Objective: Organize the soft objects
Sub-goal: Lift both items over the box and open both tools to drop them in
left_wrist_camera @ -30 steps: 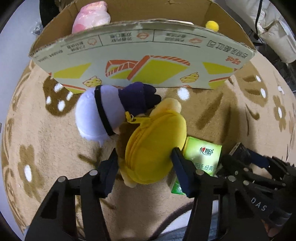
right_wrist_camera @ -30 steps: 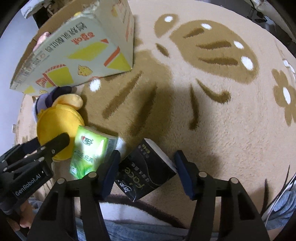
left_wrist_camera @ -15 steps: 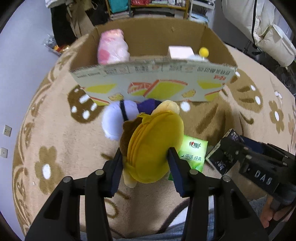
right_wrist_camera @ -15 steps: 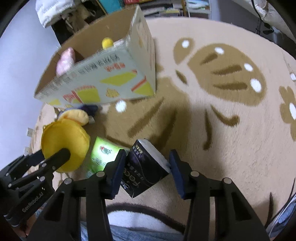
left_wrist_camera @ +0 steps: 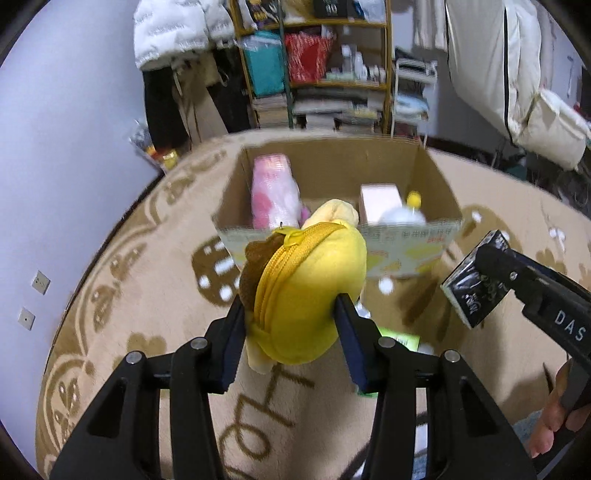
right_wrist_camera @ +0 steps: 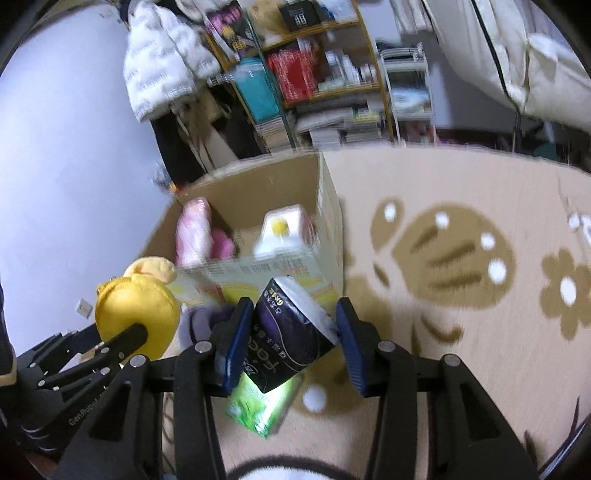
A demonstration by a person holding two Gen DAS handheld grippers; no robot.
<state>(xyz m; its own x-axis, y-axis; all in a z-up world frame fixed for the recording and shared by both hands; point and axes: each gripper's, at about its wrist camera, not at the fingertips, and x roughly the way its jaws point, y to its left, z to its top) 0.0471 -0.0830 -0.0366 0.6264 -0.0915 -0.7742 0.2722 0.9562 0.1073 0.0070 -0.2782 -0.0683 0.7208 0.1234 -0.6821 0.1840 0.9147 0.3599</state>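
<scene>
My left gripper point(left_wrist_camera: 291, 325) is shut on a yellow plush pouch point(left_wrist_camera: 306, 291) with a zipper and holds it in the air in front of the cardboard box point(left_wrist_camera: 436, 177). My right gripper point(right_wrist_camera: 293, 332) is shut on a black tissue pack point(right_wrist_camera: 291, 336), also lifted; it shows in the left wrist view point(left_wrist_camera: 474, 291). The box holds a pink plush point(left_wrist_camera: 275, 194), a pale pink pack point(left_wrist_camera: 380, 197) and a white toy with a yellow ball point(left_wrist_camera: 413, 199). A green tissue pack point(right_wrist_camera: 262, 402) and a purple-and-white plush point(right_wrist_camera: 201, 323) lie on the rug below.
The beige rug point(right_wrist_camera: 461, 332) has brown flower patterns. A bookshelf point(left_wrist_camera: 325, 62) and hanging white jackets point(left_wrist_camera: 166, 33) stand behind the box. A wall point(left_wrist_camera: 55, 147) runs on the left.
Both grippers have risen from the rug with their loads, the pouch and the black pack, and now point toward the box. The green pack and purple plush stay on the rug.
</scene>
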